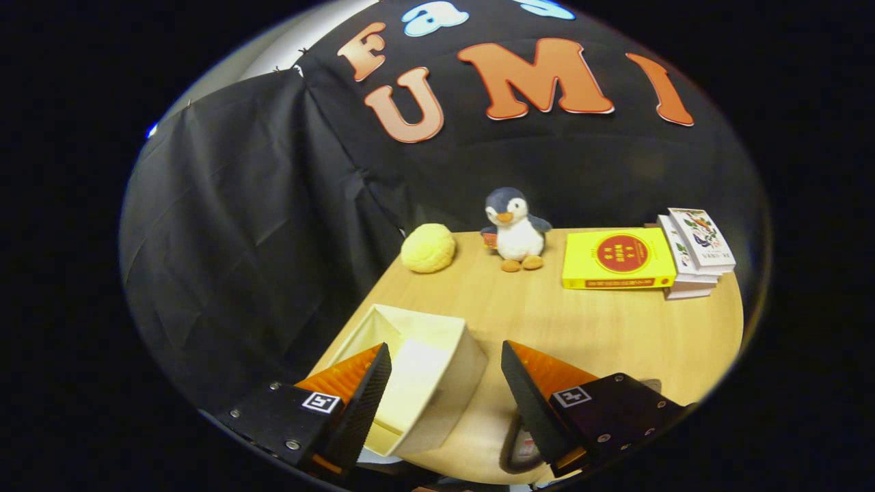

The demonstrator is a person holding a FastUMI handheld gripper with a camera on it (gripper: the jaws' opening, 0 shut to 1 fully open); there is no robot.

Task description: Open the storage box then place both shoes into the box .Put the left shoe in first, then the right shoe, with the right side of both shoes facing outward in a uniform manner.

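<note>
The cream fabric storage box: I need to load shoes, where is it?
The cream fabric storage box sits open on the wooden table, between the open tool's fingers, nearer the left one.

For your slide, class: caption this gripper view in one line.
Open gripper hovers over an open cream fabric storage box on a wooden table, plush penguin beyond.

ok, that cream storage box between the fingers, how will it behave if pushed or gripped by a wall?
The storage box looks like thin fabric, so a wall pinched by the open hand-held gripper probably flexes. It appears open-topped and likely light, so a push should slide it across the wooden table. Its low, wide shape makes tipping unlikely.
</note>
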